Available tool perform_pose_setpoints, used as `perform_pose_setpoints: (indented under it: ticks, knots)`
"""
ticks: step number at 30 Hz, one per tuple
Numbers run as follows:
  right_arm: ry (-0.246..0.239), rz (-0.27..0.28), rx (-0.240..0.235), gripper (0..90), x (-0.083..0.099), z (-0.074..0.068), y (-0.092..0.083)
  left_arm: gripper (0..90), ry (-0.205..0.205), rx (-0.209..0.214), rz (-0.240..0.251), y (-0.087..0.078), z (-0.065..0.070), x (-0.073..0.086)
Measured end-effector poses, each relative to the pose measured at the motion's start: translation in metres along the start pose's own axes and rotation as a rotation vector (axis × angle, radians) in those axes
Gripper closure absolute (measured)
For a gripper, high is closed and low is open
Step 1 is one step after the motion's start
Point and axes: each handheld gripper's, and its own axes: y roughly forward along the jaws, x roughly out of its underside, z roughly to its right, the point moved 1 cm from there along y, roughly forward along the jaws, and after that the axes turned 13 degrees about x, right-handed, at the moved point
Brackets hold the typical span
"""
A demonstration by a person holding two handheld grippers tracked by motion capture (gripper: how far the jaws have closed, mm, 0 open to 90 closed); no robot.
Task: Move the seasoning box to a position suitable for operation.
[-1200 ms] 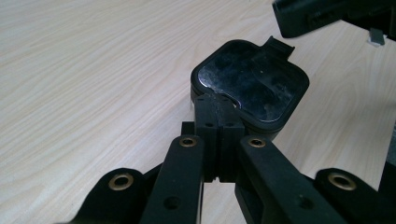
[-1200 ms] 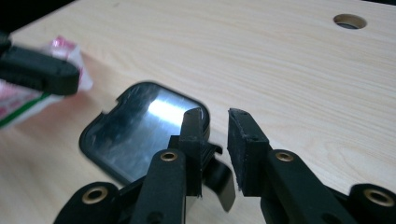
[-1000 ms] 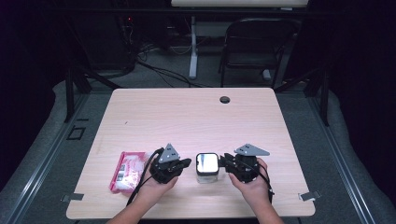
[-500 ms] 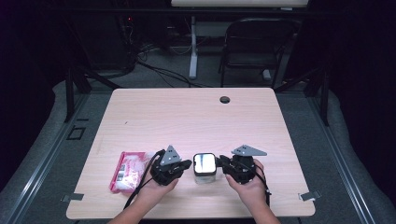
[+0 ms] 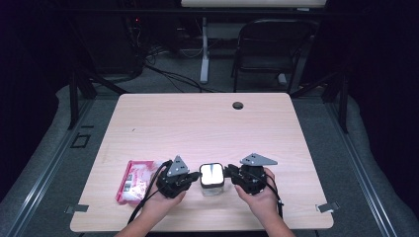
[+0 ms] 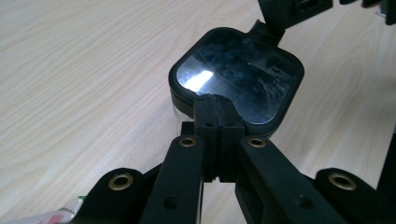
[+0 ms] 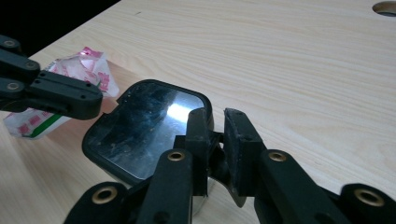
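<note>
A clear square box with a black-rimmed glossy lid [image 5: 212, 174] stands near the table's front edge between my two grippers. My left gripper [image 5: 196, 177] is at its left side. In the left gripper view its jaws [image 6: 217, 105] are pressed together, tips against the lid's near rim [image 6: 233, 70]. My right gripper [image 5: 230, 172] is at the box's right side. Its jaws [image 7: 217, 119] have just been closing and now pinch the lid's side latch [image 7: 215, 156], with only a narrow gap left. Both grippers are hand-held.
A pink and white snack packet [image 5: 134, 180] lies just left of the left gripper, also seen in the right gripper view [image 7: 88, 65]. A round cable hole [image 5: 238, 105] sits at the table's far edge. A dark chair [image 5: 272, 49] stands beyond the table.
The right gripper and the box have shifted slightly to the left. The left gripper has stayed where it was.
</note>
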Motion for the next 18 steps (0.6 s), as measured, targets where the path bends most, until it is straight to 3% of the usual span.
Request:
perform_pose_setpoints:
  ticks: [18]
  knots:
    - [0.001,0.003,-0.013,85.8,0.0010,-0.0001,0.0007,90.0,-0.004,0.026,-0.069,0.0011,0.0045,0.0065]
